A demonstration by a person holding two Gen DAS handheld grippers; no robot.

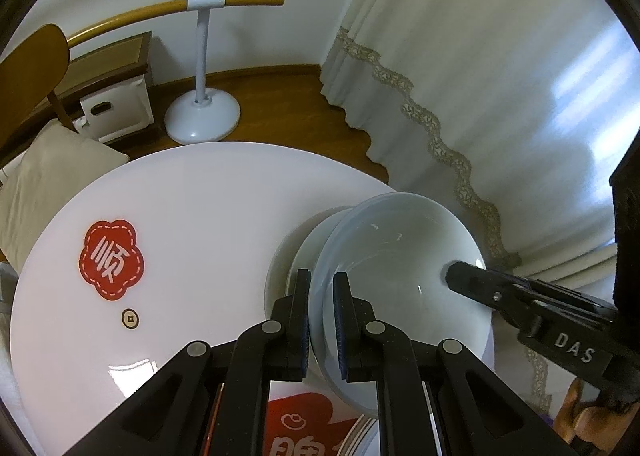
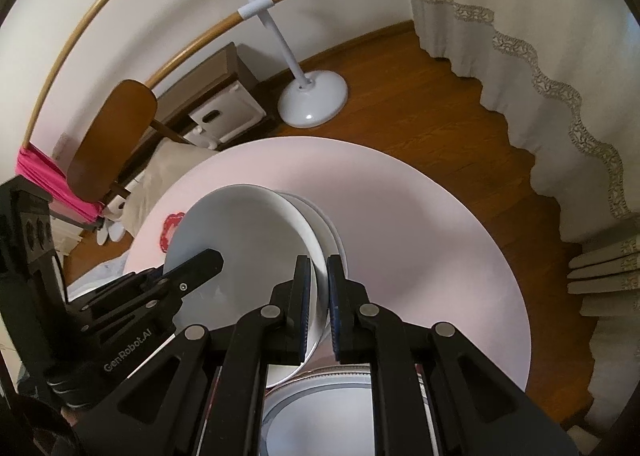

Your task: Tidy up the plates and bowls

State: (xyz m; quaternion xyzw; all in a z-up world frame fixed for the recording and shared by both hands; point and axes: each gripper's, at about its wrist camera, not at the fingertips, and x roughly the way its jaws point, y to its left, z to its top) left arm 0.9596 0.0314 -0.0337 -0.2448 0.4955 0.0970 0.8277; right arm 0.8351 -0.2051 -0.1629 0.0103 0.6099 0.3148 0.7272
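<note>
On the round white table [image 1: 200,192], near its right side: one pale bowl [image 1: 400,256], held at opposite rim points by both grippers. Left gripper [image 1: 322,296]: jaws clamped on the near-left rim. Right gripper [image 2: 318,288]: jaws around the opposite rim, pressed to it or very nearly so; the right wrist view shows a sliver of gap on one side, so I judge the grip may be slackening.

Beneath the bowl: at least one more white bowl or plate [image 2: 332,240], its edge showing under the held one. The held bowl appears seated in or just above this stack; contact cannot be confirmed.

At the table's near edge, below the grippers: a plate [image 2: 320,416] with a grey ring, apart from the stack. Whether it is a single plate or several is unclear.

Progress, by my reckoning: stacking under way, with one bowl about placed. Remaining: release of both grips, and possibly the ringed plate to be sorted.

Table markings: red flower decal [image 1: 110,260].
</note>
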